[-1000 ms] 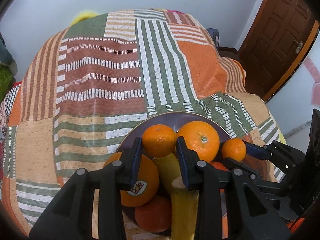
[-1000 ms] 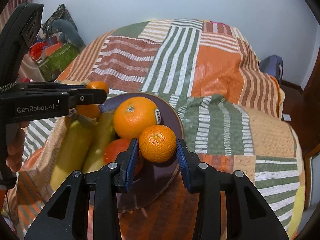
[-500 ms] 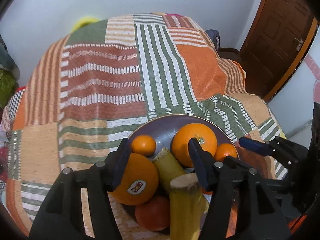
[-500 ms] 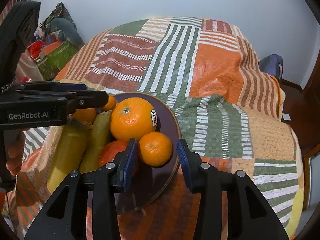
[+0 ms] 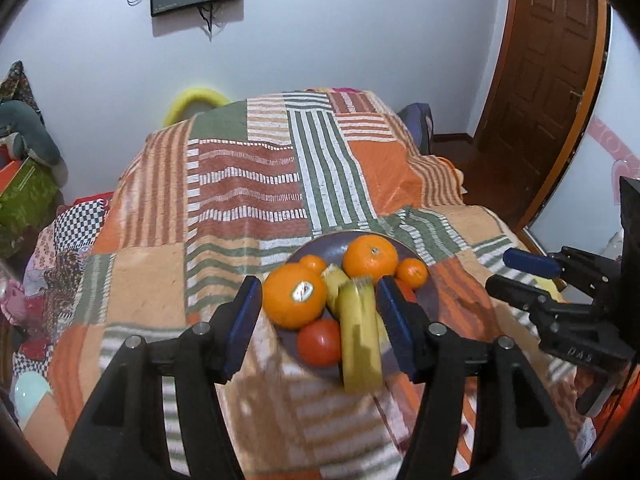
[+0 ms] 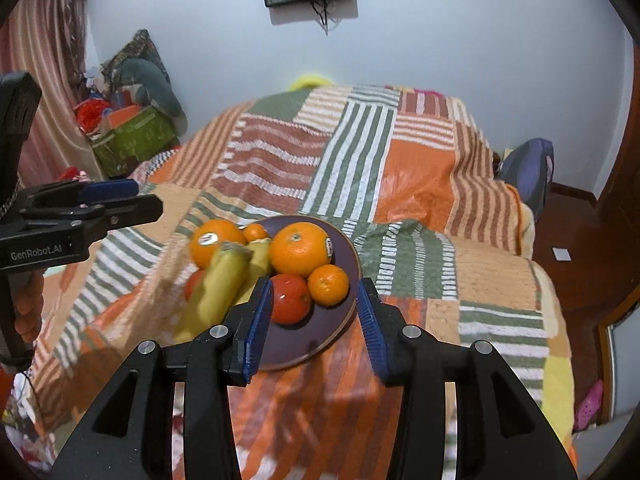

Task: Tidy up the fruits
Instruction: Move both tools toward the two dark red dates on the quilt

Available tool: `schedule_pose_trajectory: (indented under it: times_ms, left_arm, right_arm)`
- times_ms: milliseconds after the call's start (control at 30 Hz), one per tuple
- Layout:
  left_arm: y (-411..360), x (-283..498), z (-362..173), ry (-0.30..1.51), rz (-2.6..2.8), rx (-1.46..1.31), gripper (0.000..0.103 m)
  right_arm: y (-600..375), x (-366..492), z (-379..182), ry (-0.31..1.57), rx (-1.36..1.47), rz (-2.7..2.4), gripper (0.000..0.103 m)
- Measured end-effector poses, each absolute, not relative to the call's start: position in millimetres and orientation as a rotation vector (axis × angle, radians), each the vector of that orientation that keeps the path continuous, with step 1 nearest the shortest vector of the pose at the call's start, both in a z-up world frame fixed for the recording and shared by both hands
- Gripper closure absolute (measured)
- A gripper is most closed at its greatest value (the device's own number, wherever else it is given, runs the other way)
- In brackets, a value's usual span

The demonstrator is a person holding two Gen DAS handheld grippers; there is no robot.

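A dark purple plate [image 6: 340, 252] [image 5: 332, 246] sits on the striped bedspread and holds two large oranges [image 6: 300, 248] [image 5: 294, 300], two small mandarins [image 6: 328, 284] [image 5: 412, 273], a red tomato [image 6: 290, 298] [image 5: 320, 342] and bananas [image 6: 220, 284] [image 5: 358, 340]. My left gripper [image 5: 320, 326] is open and empty, raised above the plate's near side. My right gripper [image 6: 316, 322] is open and empty, raised just in front of the plate. Each gripper shows in the other's view, the left [image 6: 120, 204] and the right [image 5: 516, 276].
The patchwork bedspread [image 5: 248, 184] covers the bed. A green box and clutter [image 6: 132, 136] stand at the far left by the wall. A wooden door [image 5: 548, 80] is at the right. A blue bag [image 6: 528, 168] lies beyond the bed's right edge.
Both grippers let go of their mandarins onto the plate, opened wide, and pulled back and up away from the plate.
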State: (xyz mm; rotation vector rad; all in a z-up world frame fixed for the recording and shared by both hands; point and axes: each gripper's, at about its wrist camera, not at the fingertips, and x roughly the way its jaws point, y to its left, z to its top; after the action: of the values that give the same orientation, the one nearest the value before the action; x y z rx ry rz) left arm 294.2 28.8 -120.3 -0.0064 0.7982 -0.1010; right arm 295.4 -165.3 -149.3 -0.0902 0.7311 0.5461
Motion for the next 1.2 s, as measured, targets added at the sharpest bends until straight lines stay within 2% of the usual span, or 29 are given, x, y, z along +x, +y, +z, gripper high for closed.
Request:
schedule_pose_trajectory:
  times_ms: [100, 200, 267, 533, 1000, 1200]
  left_arm:
    - [29.1, 268.9, -113.9, 0.794, -0.106, -0.008, 0.043]
    - [31.0, 244.9, -110.4, 0.78, -0.095, -0.009, 0.025]
    - [31.5, 227.6, -110.7, 0.771, -0.099, -0.019, 0.022]
    - [21.0, 190.7, -138.3, 0.837, -0.134, -0.012, 0.022]
    - [7.0, 185.4, -200.0, 0.959, -0.188, -0.033, 0.022]
    - [-7.3, 192.7, -216.0, 1.005, -0.228, -0.011, 0.026]
  right_arm:
    - [-170.1, 277.4, -144.0, 0.712, -0.092, 0.544, 0.059]
    - [-174.0, 257.3, -142.8, 0.703, -0.095, 0.543, 0.058]
    - [-174.4, 247.0, -145.6, 0.71, -0.097, 0.546, 0.058]
    - [-166.0, 218.3, -182.2, 0.81, -0.104, 0.564, 0.058]
    - [-135.7, 211.8, -241.0, 0.962, -0.14, 0.624, 0.058]
    - [-129.8, 210.7, -247.0, 0.964, -0.181, 0.636, 0.072]
